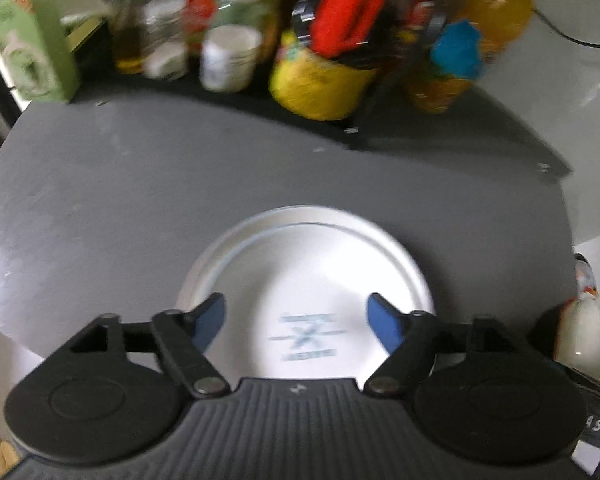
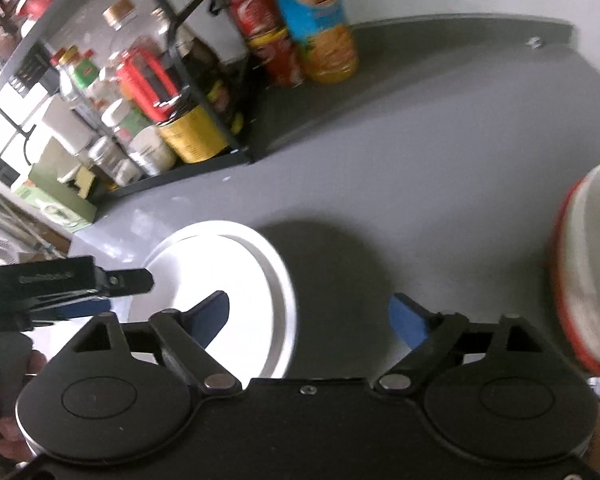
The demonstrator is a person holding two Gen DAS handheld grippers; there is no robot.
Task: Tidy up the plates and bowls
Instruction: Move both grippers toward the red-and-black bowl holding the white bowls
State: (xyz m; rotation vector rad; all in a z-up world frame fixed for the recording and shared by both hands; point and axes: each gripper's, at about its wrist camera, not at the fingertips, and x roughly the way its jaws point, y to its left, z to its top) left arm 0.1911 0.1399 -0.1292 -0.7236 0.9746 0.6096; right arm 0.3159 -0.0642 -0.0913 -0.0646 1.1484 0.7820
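Both the left claw [image 1: 296,320] and the right claw [image 2: 310,318] are spread apart, gripping nothing. A round, smooth white plate [image 1: 306,276] lies flat on the matte grey tabletop [image 1: 140,200] beneath the left claw. A red-rimmed white bowl [image 2: 588,272] sits to the right.

Glossy white plate [image 1: 308,276], prob. ceramic, on smooth matt grey countertop [image 1: 140,200]; matt black plastic gripper [image 1: 296,320] w/ ribbed body.

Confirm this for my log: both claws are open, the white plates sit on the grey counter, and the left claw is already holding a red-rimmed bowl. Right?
Not quite. The left claw holds nothing: in the left wrist view it is open above the white plates on the grey counter. The right claw is open too. The red-rimmed bowl sits apart at the right edge of the right wrist view.
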